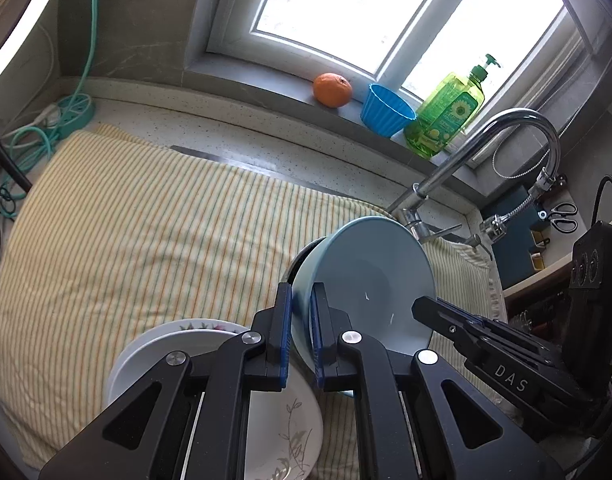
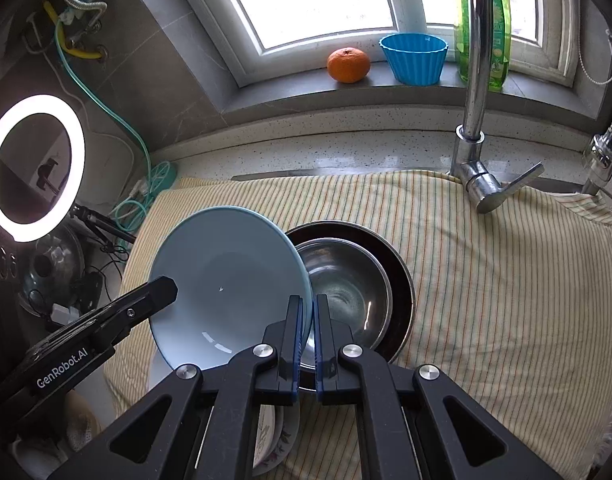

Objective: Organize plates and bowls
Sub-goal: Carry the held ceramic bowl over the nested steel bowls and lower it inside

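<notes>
Bowl of pale blue glazed ceramic [image 2: 225, 280] sits tilted, raised off the yellow striped cloth [image 2: 486, 280] that covers the counter, pinched on opposite sides of its rim by both tools. Right gripper [image 2: 308, 320] is clenched on the rim nearest its camera, blue pads either side of the wall. Left gripper [image 1: 301, 312] likewise grips the rim on the other side; in the right wrist view its black fingers reach in from the lower left over the bowl's edge. Directly beside and partly behind the blue bowl, a round stainless steel bowl [image 2: 346, 280] is nested inside a dark brown shallow dish [image 2: 402, 272], both resting on the cloth. Below the left gripper lie white plates with a grey leaf pattern [image 1: 281, 424], stacked on the cloth. Farther out, a chrome gooseneck tap [image 2: 476, 80] rises at the cloth's far edge. On the grey window sill: an orange fruit [image 2: 348, 65], a blue fluted cup [image 2: 414, 58], a green pump bottle of dish soap [image 1: 446, 116]. A lit ring lamp [image 2: 33, 168] stands at left.
</notes>
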`<state>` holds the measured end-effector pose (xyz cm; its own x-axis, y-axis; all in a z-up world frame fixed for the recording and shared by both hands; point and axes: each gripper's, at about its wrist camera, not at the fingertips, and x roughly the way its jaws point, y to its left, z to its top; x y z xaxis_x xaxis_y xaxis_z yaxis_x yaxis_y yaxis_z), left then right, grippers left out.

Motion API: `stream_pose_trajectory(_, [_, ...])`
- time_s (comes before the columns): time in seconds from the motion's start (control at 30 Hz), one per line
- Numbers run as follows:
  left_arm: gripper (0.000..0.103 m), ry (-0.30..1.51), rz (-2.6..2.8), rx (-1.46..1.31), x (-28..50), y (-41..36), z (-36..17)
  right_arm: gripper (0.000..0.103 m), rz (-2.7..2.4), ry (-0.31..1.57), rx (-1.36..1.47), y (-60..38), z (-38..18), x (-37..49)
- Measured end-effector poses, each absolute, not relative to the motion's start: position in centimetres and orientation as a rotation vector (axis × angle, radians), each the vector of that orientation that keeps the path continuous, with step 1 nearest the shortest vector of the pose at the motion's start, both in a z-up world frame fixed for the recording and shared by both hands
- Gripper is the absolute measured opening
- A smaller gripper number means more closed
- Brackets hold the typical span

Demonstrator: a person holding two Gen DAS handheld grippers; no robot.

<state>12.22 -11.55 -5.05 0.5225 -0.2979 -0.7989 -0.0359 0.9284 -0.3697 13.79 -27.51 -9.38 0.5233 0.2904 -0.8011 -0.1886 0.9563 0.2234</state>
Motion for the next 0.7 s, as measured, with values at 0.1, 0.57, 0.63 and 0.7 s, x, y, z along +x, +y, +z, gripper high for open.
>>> stream_pose_trajectory(0.1, [0.008,1.026,-0.17,-0.356,12.8,-12.3,-5.4,0.005,0.275,0.981,0.116,-28.4,-9.6,14.1])
stream_pose_trajectory(0.57, [0.008,1.092,-0.173,-0.297,14.6,-14.7,-7.2,0.005,0.239,1.019,0.128,-30.6,-11.5,15.7])
stream_pose_trajectory(0.63, [0.008,1.096,-0.171,-0.288,14.7,-14.8,-7.4,0.005,0.239,1.025,0.131,-30.8,-11.8,15.9])
stream_pose_trajectory(0.7, [0.008,1.098,-0.169,-0.28,14.8,-15.0,-7.5,0.005,0.237,1.031,0.132,-30.9,-12.1,16.0])
